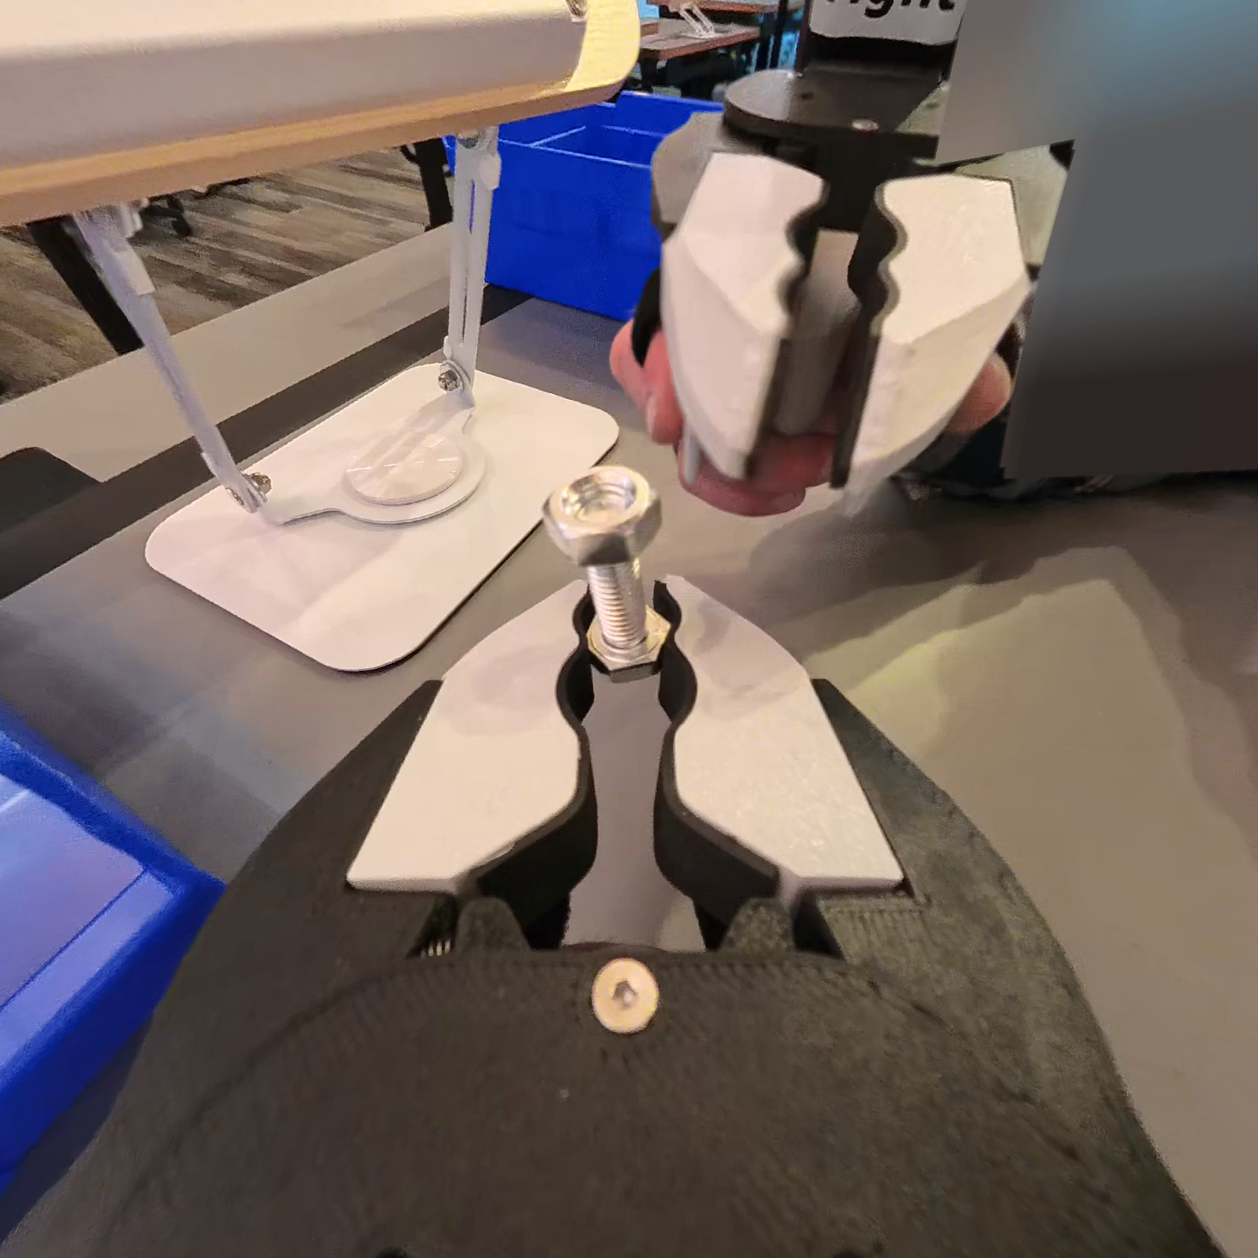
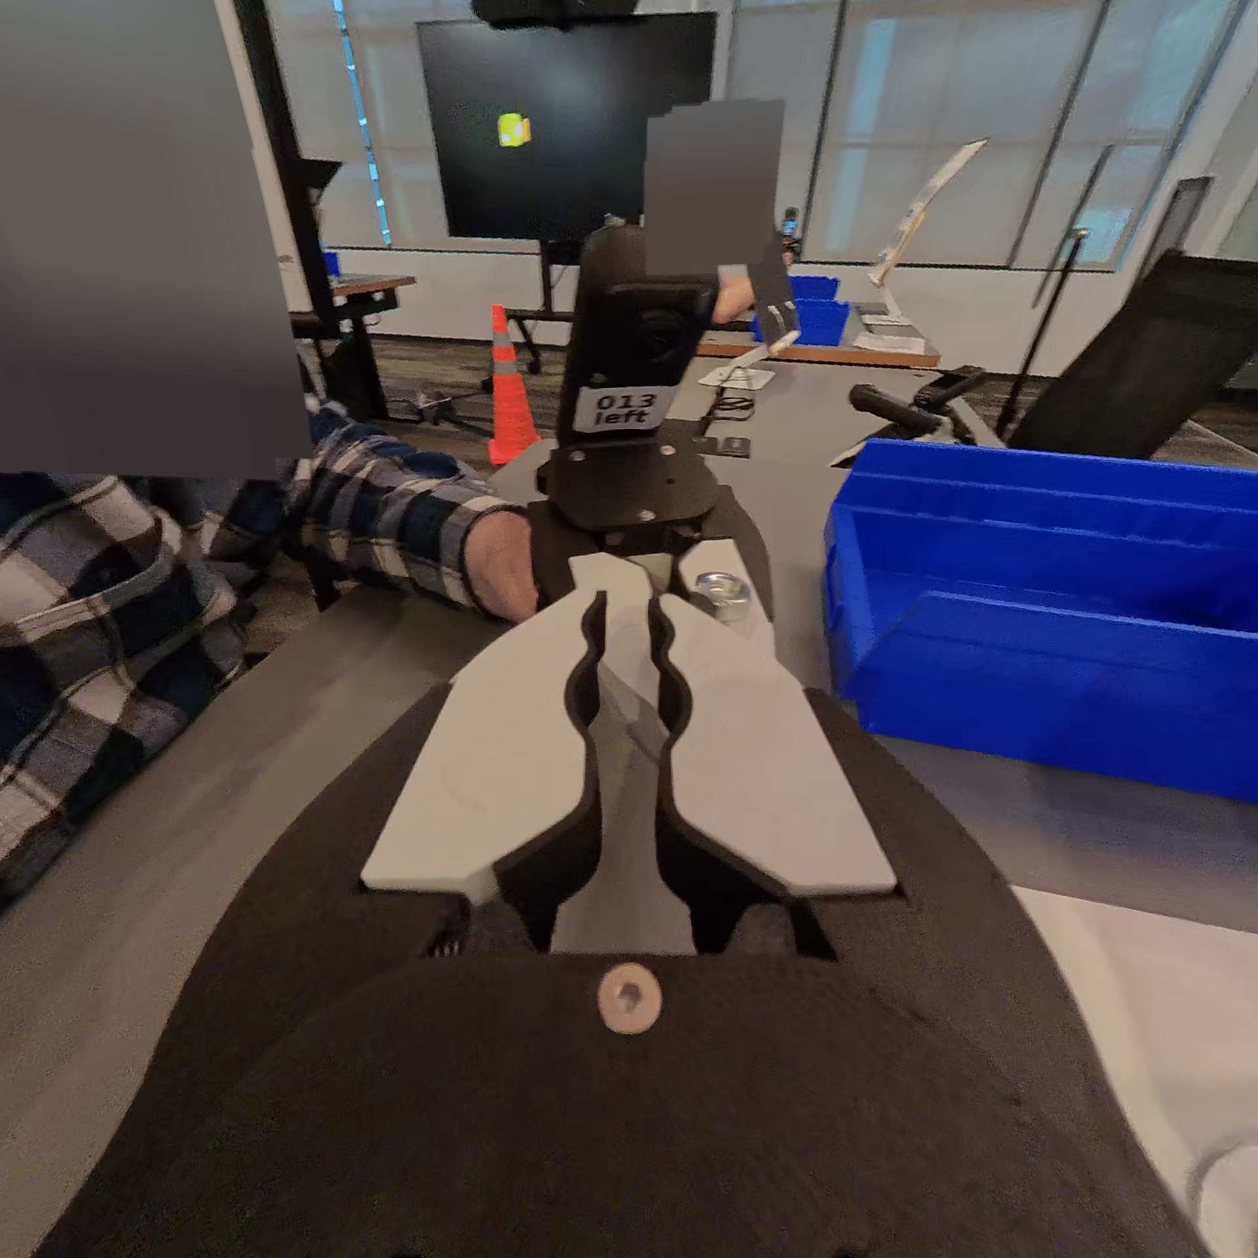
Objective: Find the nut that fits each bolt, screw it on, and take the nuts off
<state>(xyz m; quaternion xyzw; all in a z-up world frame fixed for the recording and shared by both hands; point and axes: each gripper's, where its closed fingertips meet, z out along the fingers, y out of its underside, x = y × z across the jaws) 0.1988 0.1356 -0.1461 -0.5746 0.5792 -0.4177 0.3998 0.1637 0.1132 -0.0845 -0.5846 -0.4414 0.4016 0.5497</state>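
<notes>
In the left wrist view my left gripper [image 1: 623, 598] is shut on the hex head of a silver bolt [image 1: 616, 599] and holds it upright above the grey table [image 1: 1021, 681]. A silver hex nut [image 1: 602, 510] sits on the top end of its thread. My right gripper [image 1: 789, 470] hangs above and to the right of the nut, jaws narrowly apart with nothing between them. In the right wrist view my right gripper [image 2: 627, 602] shows the same bare gap. The nut [image 2: 725, 592] lies just right of its fingertips, and the left gripper [image 2: 664, 568] is behind it.
A white stand base [image 1: 381, 544] with thin legs carries a tilted white board [image 1: 272, 82] at the left. Blue bins stand behind [image 1: 572, 224], at the near left [image 1: 68, 919] and at the right [image 2: 1055, 613]. A plaid sleeve [image 2: 374, 517] reaches in from the left. Spacing between my two grippers at the tips: around 7 cm.
</notes>
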